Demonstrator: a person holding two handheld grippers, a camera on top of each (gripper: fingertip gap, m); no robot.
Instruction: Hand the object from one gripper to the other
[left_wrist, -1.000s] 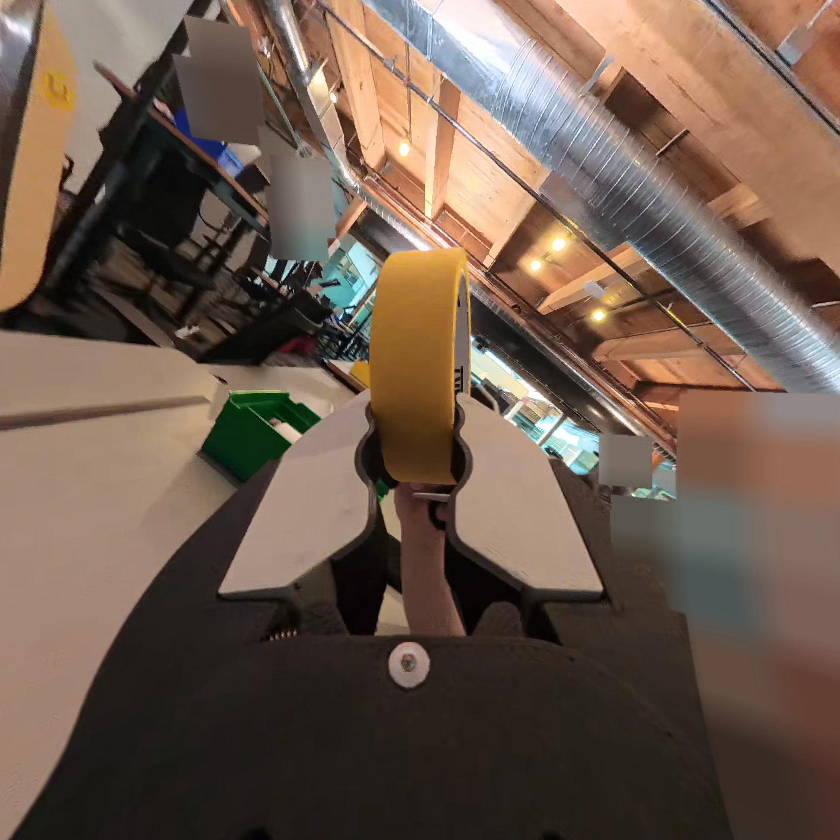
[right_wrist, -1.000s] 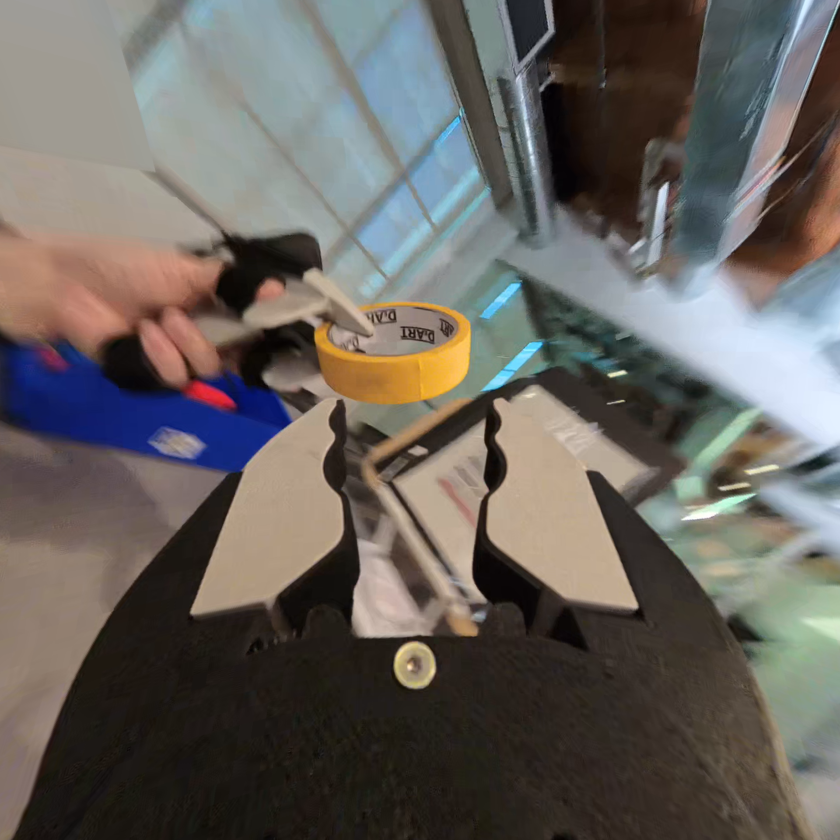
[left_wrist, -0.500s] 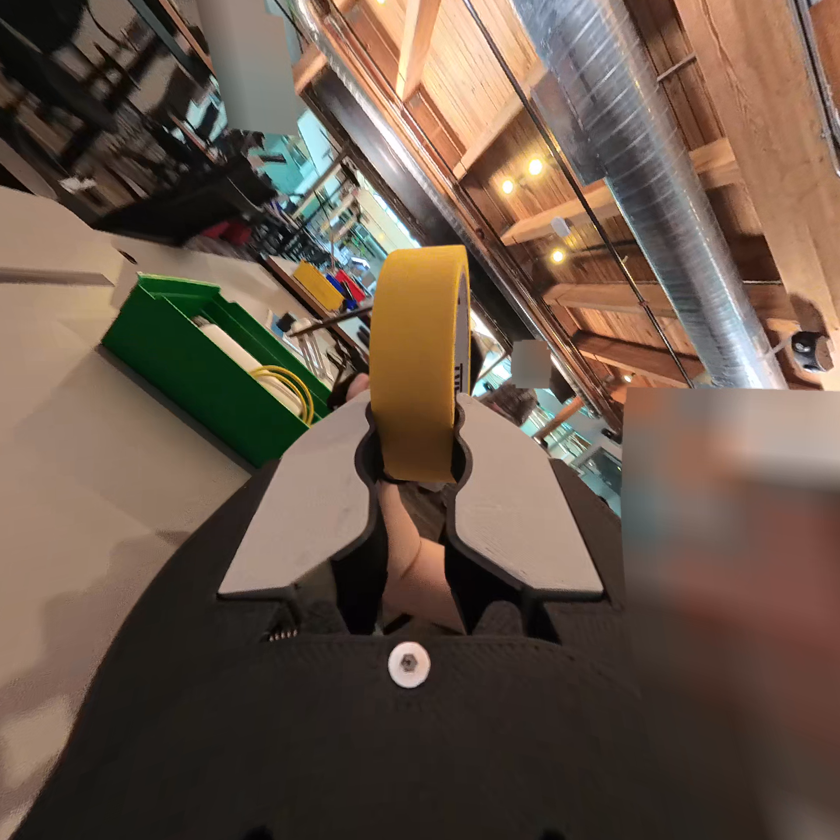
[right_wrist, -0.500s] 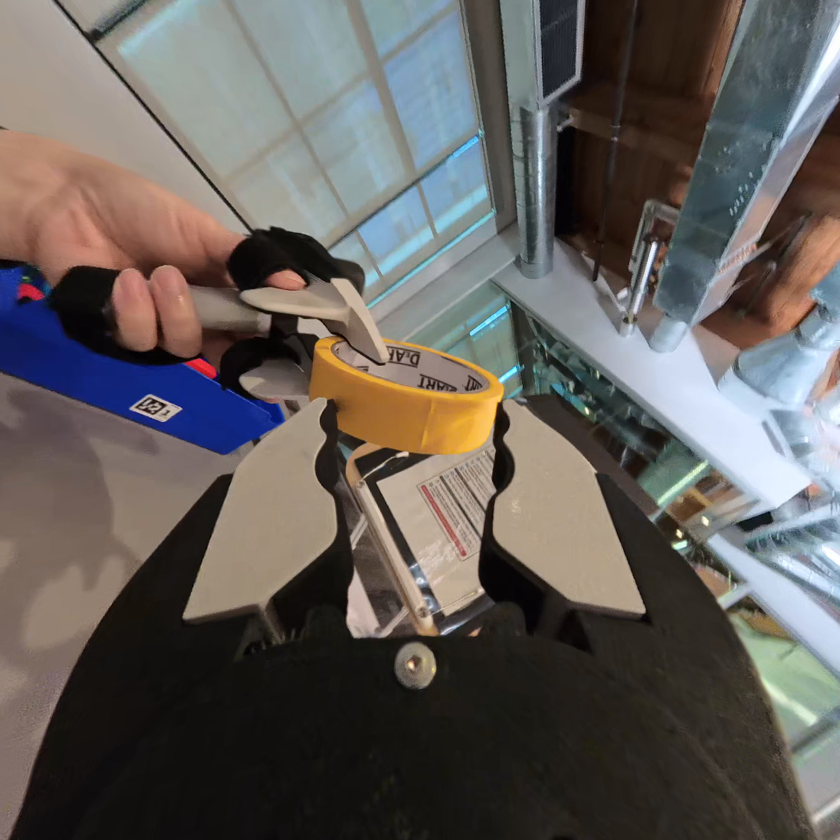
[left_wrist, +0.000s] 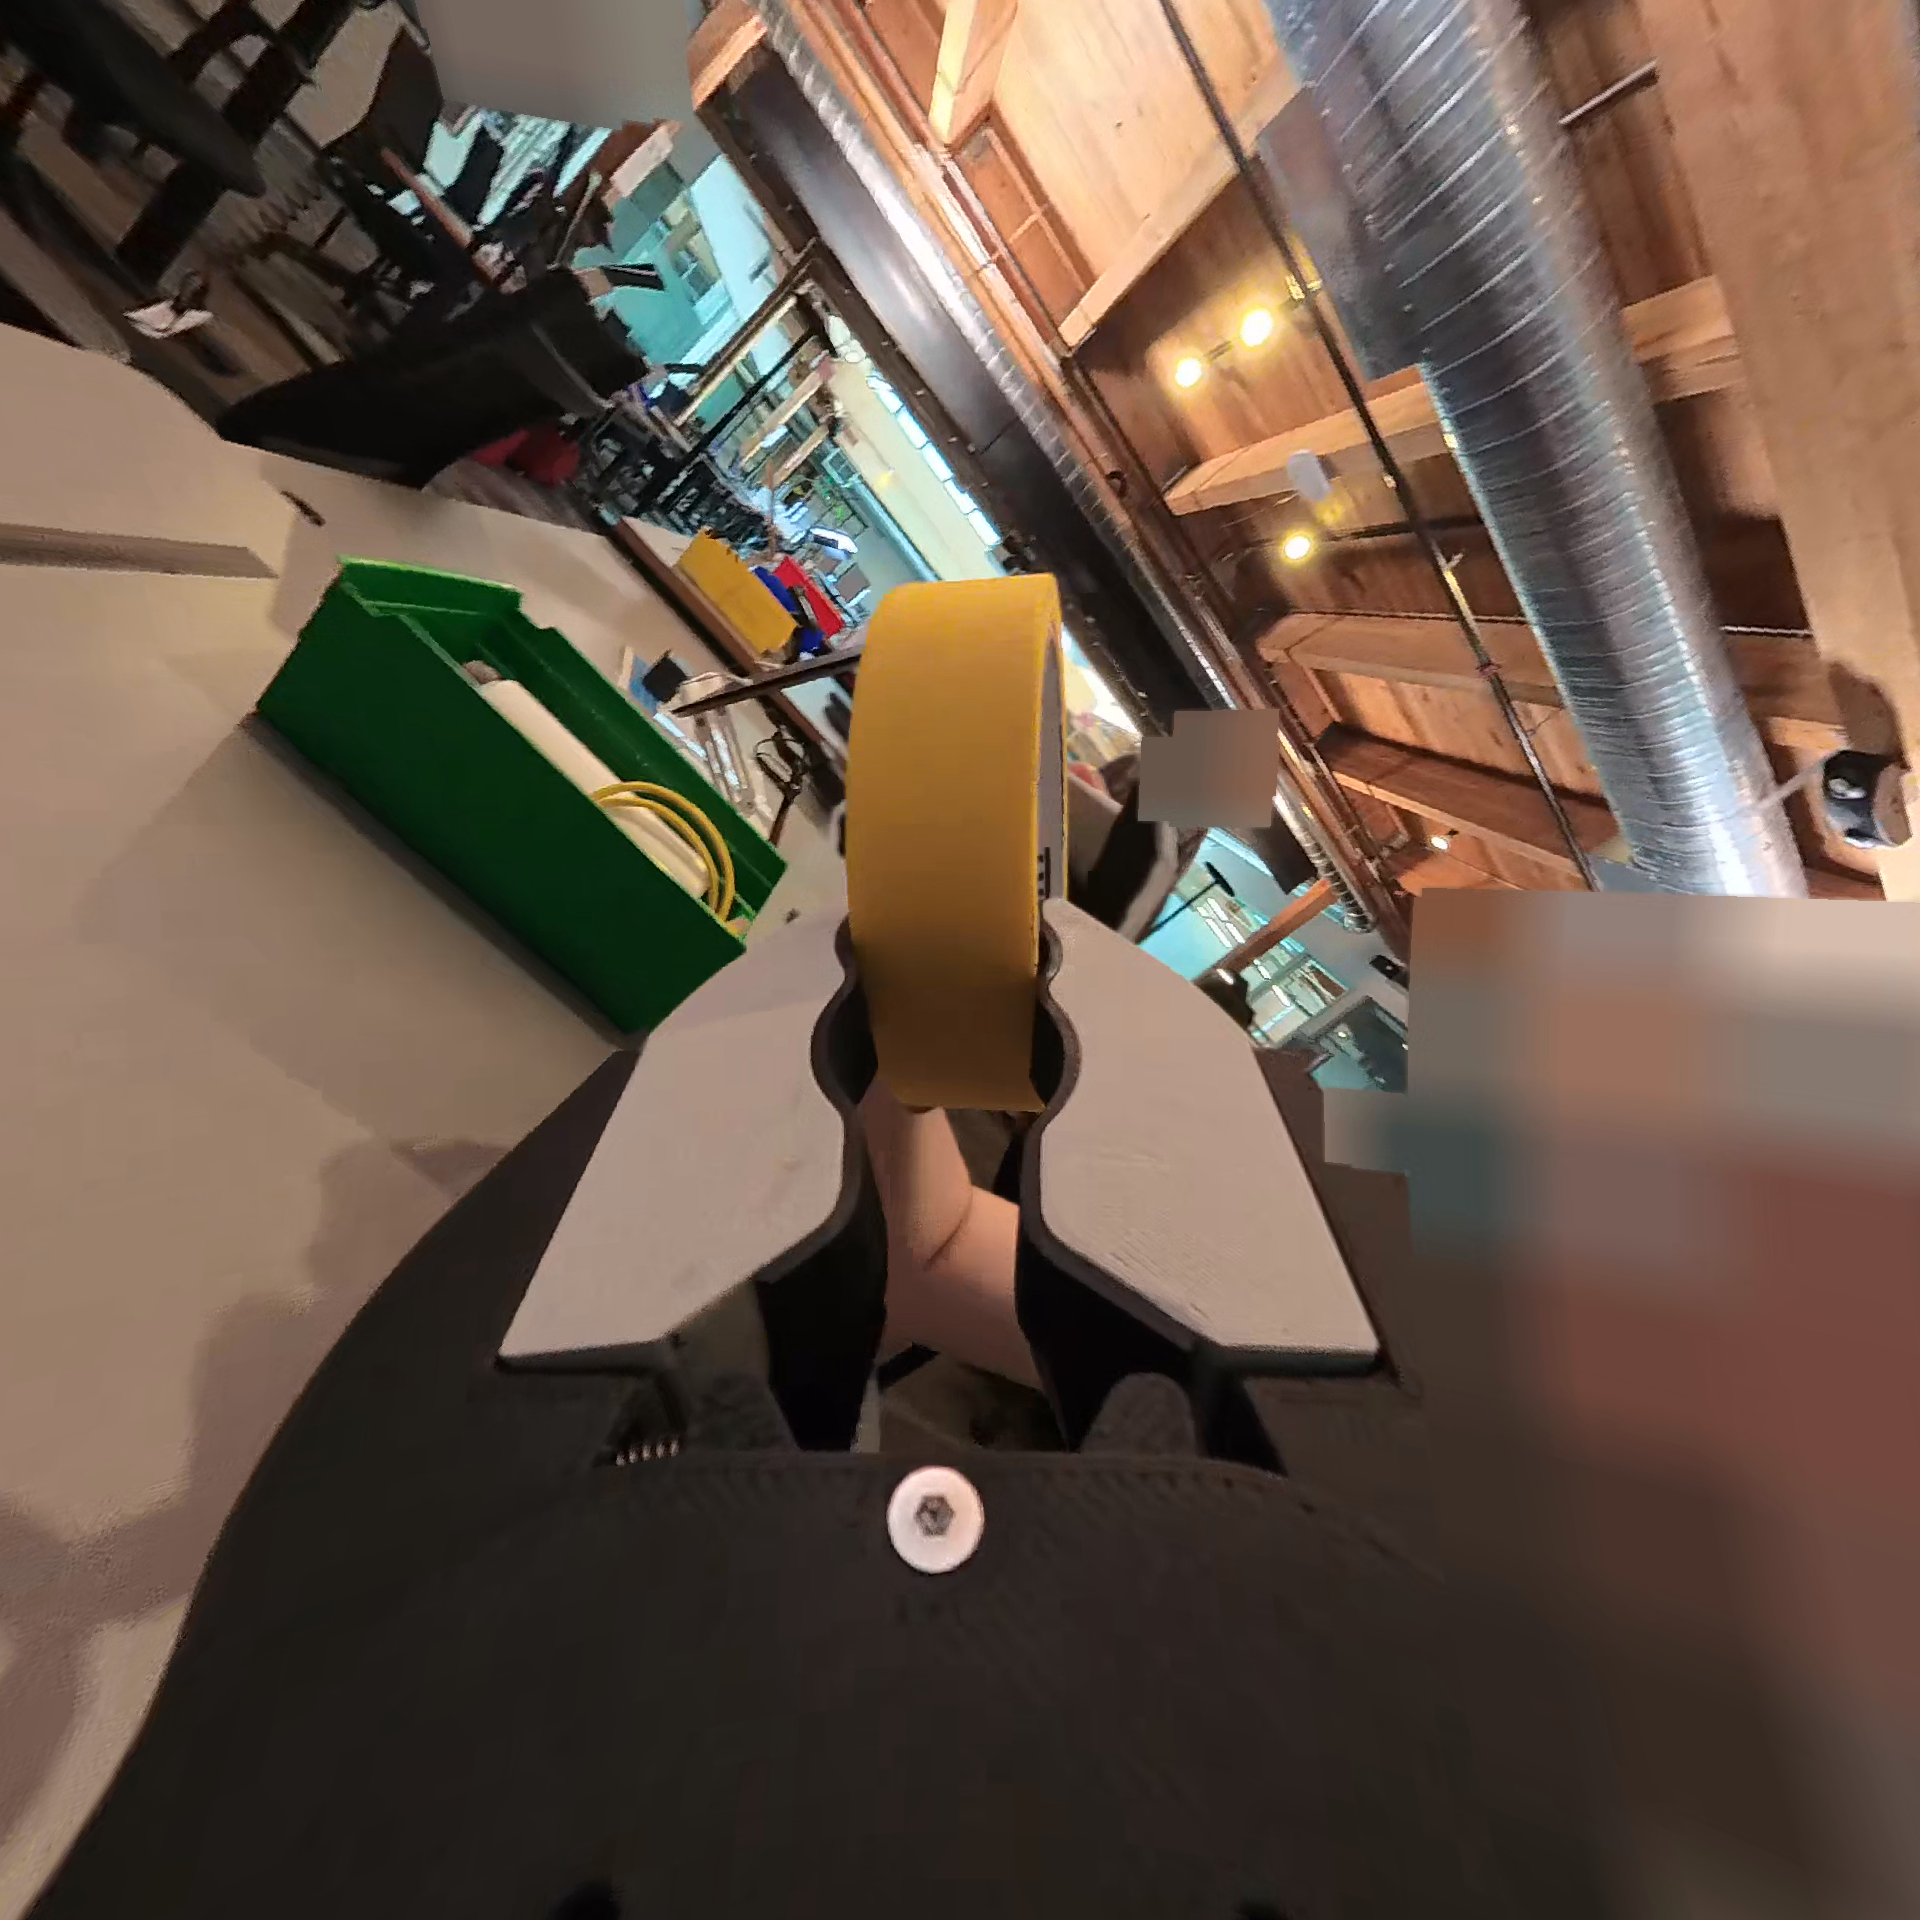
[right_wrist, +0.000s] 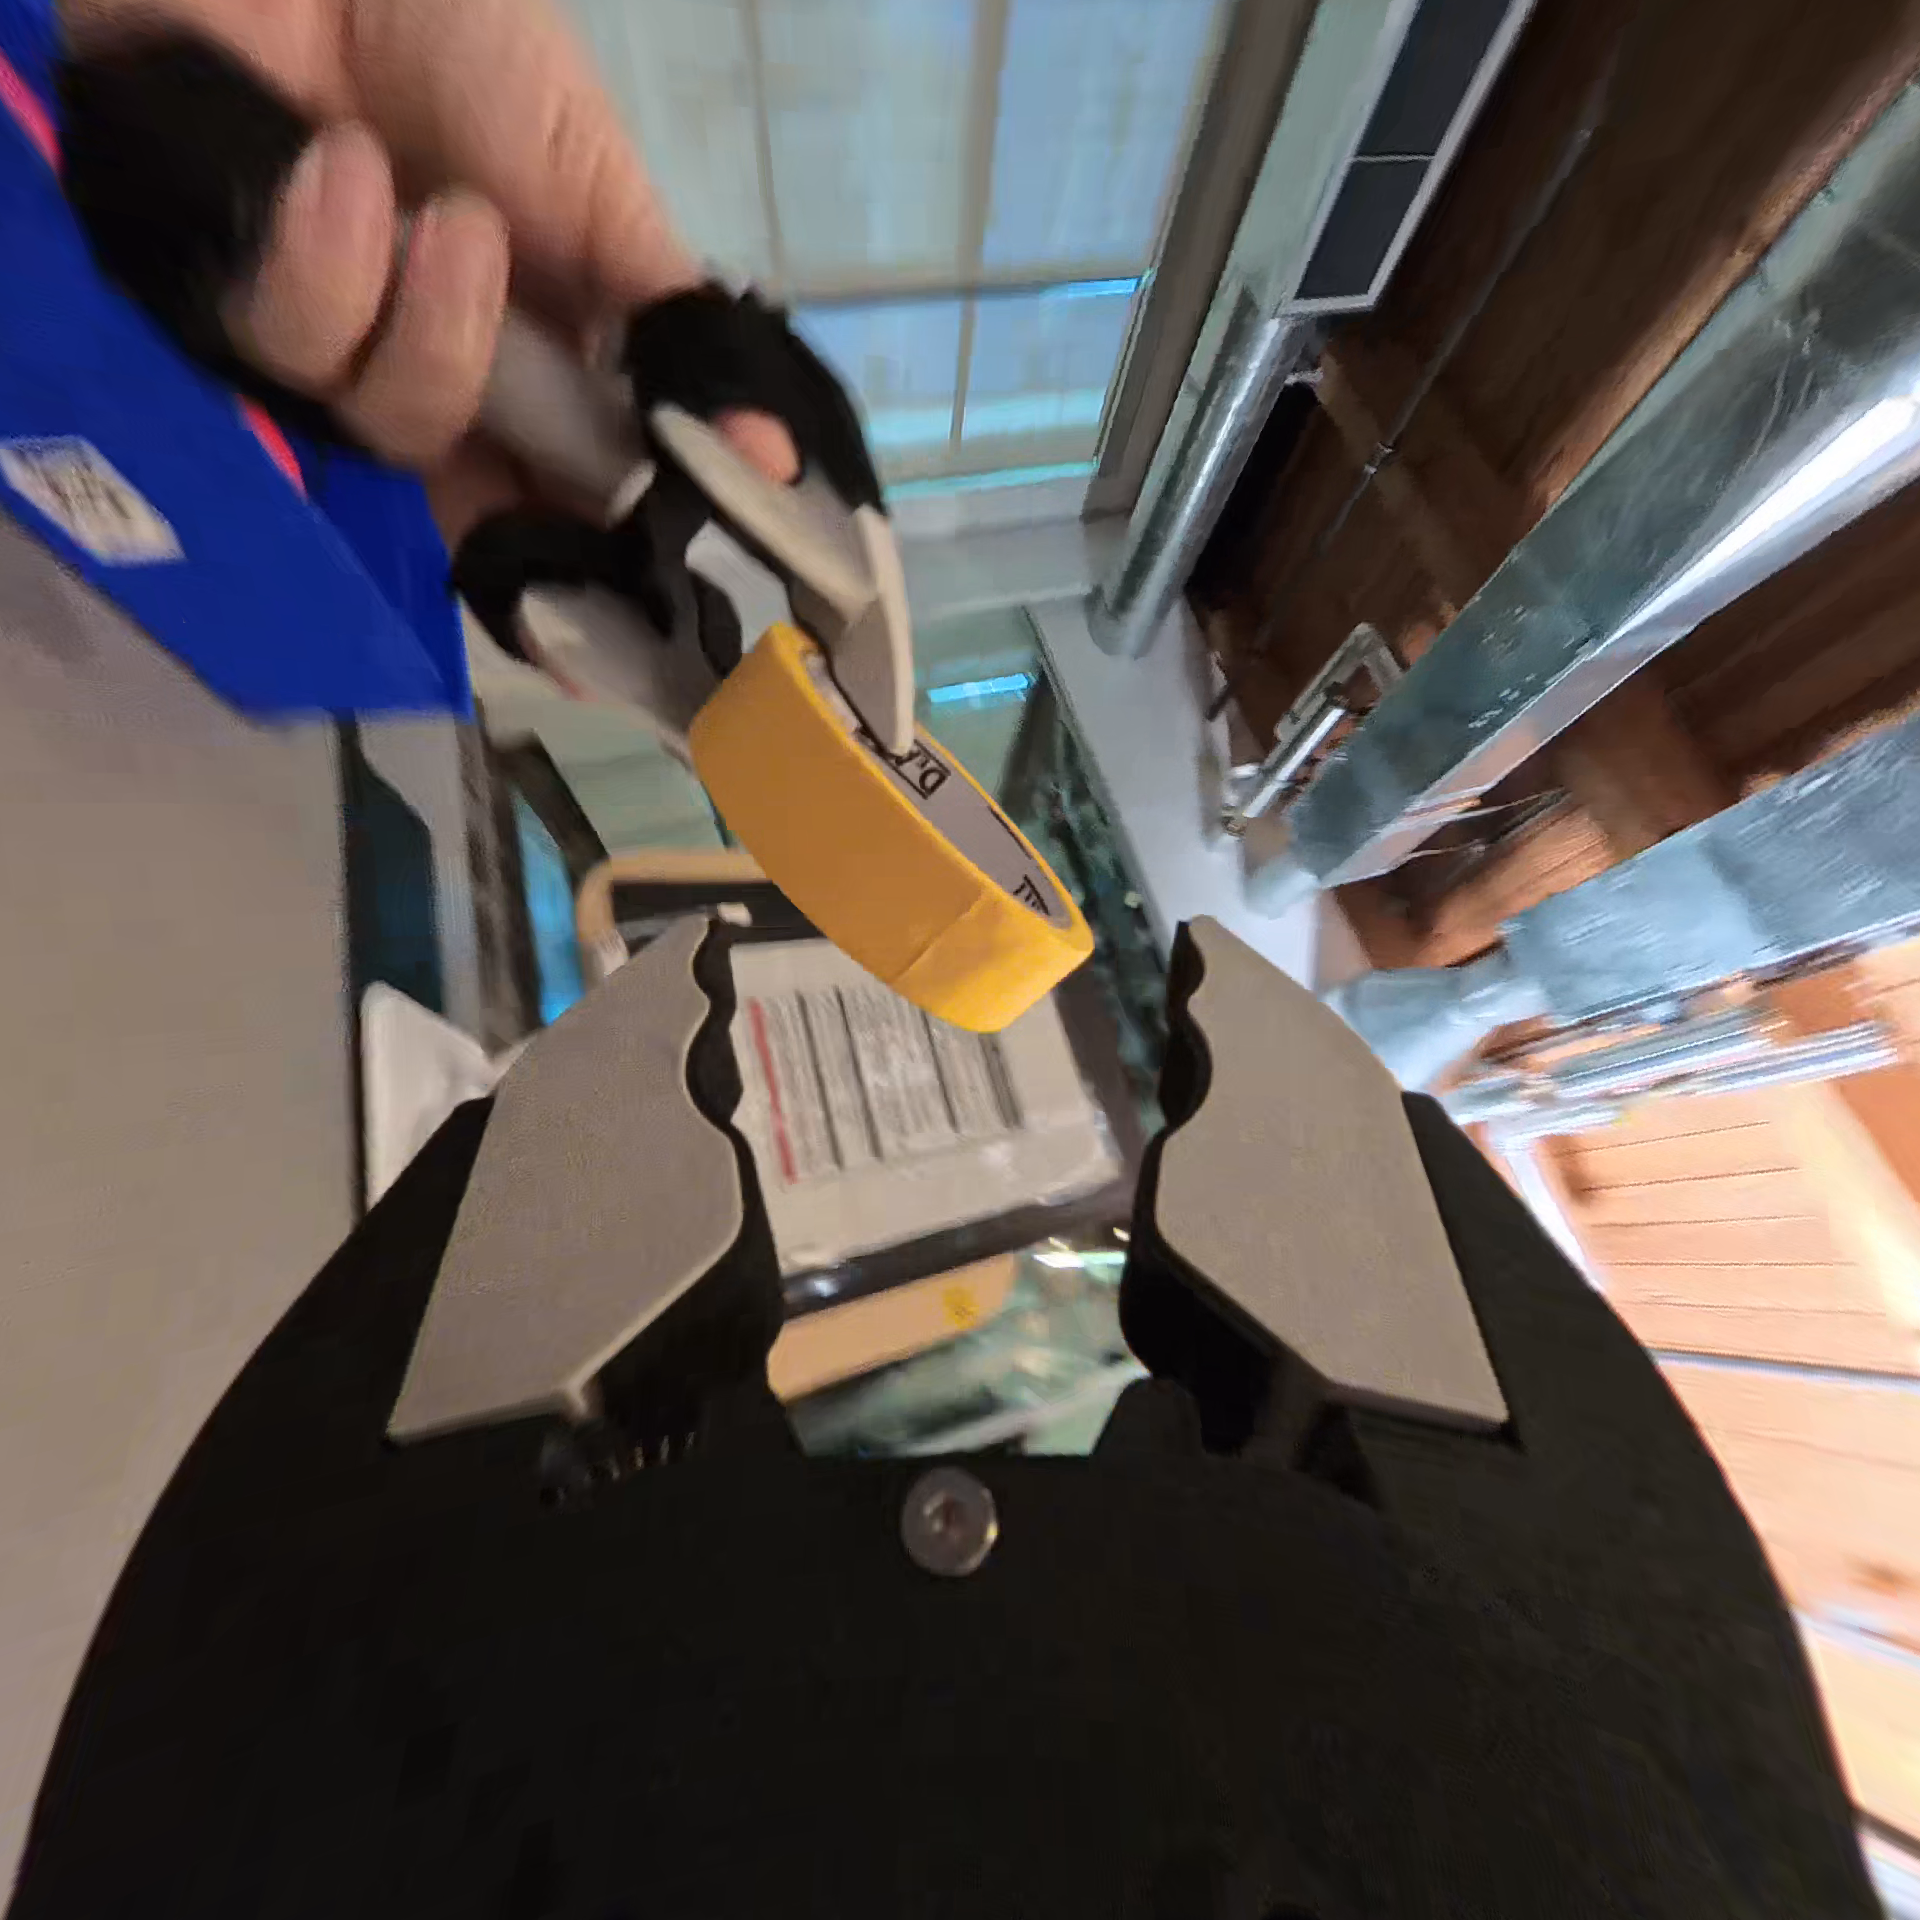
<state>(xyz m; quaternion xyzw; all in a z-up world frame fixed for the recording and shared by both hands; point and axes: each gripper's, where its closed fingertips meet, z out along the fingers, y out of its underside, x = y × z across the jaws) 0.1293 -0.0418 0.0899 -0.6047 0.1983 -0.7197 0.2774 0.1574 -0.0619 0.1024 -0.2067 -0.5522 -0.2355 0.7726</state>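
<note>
Tape roll (left_wrist: 951, 831) (printed core) in left tongs (left_wrist: 948, 1023)

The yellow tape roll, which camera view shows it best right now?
The right wrist view: the yellow tape roll shows its band and white inner core, pinched by the left gripper, with the open right gripper below. The left wrist view shows only its outer band, edge-on.

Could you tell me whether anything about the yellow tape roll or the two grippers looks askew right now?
The yellow tape roll hangs tilted from the left gripper, which pinches only its wall. The right gripper is open, the roll's low edge just above its fingertips, not squarely between them.
</note>
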